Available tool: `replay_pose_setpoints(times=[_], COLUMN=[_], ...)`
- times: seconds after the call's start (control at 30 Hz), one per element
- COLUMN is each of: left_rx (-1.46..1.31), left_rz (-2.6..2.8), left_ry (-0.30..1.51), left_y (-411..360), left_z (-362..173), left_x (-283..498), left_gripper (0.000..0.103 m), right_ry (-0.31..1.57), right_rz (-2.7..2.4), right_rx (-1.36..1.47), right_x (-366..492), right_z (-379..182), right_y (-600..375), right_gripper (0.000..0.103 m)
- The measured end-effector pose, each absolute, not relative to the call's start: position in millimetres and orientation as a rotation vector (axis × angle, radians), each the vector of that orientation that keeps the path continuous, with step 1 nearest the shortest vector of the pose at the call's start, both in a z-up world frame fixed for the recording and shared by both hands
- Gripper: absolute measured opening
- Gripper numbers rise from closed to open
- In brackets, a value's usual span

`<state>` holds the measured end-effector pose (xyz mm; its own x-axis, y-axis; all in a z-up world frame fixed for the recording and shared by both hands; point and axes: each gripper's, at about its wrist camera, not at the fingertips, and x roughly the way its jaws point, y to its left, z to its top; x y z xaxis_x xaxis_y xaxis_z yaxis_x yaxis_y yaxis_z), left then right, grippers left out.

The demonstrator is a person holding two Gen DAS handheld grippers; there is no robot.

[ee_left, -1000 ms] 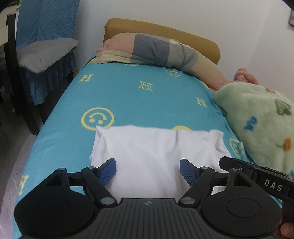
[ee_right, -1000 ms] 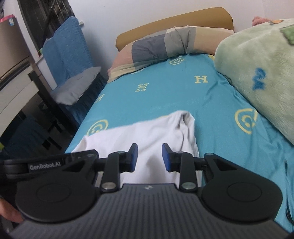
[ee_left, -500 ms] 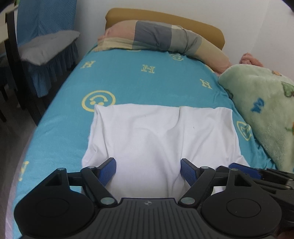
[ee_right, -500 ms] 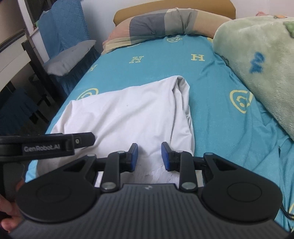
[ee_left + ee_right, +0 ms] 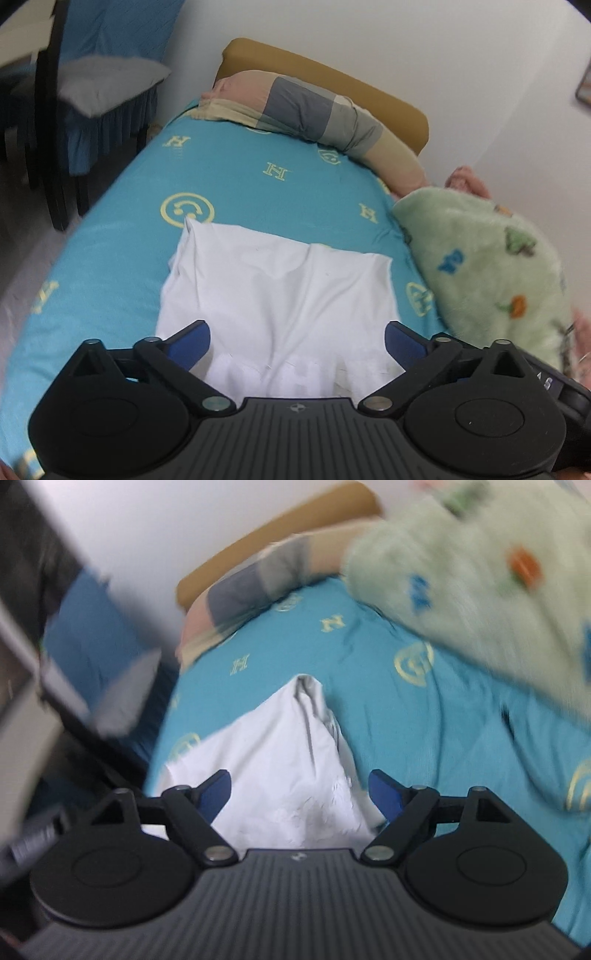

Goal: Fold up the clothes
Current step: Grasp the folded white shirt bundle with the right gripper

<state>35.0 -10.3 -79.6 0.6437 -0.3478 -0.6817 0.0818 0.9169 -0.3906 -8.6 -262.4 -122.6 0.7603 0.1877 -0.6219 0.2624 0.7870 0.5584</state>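
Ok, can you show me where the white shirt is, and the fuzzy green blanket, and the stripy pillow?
white shirt [image 5: 280, 288]: left wrist view, on the middle of the cloth.
fuzzy green blanket [image 5: 480, 258]: left wrist view, on its fluffy top.
stripy pillow [image 5: 306, 110]: left wrist view, on the grey band.

One white folded garment [image 5: 280, 291], lying near the foot edge of one bed in a turquoise sheet [image 5: 240, 192]. One long patchwork pillow [image 5: 310, 114] along the head edge, against one mustard headboard [image 5: 332, 79]. One green fleece blanket [image 5: 487, 266] heaped on the right edge. One covered chair [image 5: 96, 74] off the left edge, bearing one grey cushion [image 5: 107, 83]. Two grippers: left gripper [image 5: 297, 345] and right gripper [image 5: 299, 794], each with two blue fingertips spread wide apart. Printed motifs too blurred to count.
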Motion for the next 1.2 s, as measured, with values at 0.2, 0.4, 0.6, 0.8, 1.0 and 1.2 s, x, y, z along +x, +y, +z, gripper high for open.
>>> replay_pose_setpoints(times=[0.2, 0.4, 0.6, 0.8, 1.0, 1.2], left_rx=[-0.554, -0.746, -0.9, -1.058, -1.158, -1.303], left_rz=[-0.284, -0.352, -0.471, -0.505, -0.214, -0.114], left_ry=[0.919, 0.952, 1.02, 1.136, 1.1, 1.048], left_y=[3.7, 10.0, 2.9, -8.1, 19.7, 39.9], left_z=[-90.1, -104.1, -129.8, -167.1, -189.5, -200.6], left_x=[37.4, 42.4, 50.4, 57.4, 58.1, 52.2], left_gripper=[0.102, 0.102, 0.102, 0.102, 0.088, 0.052], right_ry=[0.831, 0.857, 0.818, 0.696, 0.611, 0.606], right_rz=[-0.073, -0.087, -0.103, -0.017, 0.024, -0.003], right_rx=[1.107, 1.233, 1.228, 1.16, 1.163, 1.181], right_x=[-18.5, -11.0, -3.9, -5.2, -3.4, -0.3], right_z=[-172.5, -199.4, -203.3, -175.7, -160.7, -165.9], right_y=[-288.3, -284.3, -282.6, -277.4, -283.8, -291.0], right_gripper=[0.084, 0.069, 0.027, 0.017, 0.016, 0.015])
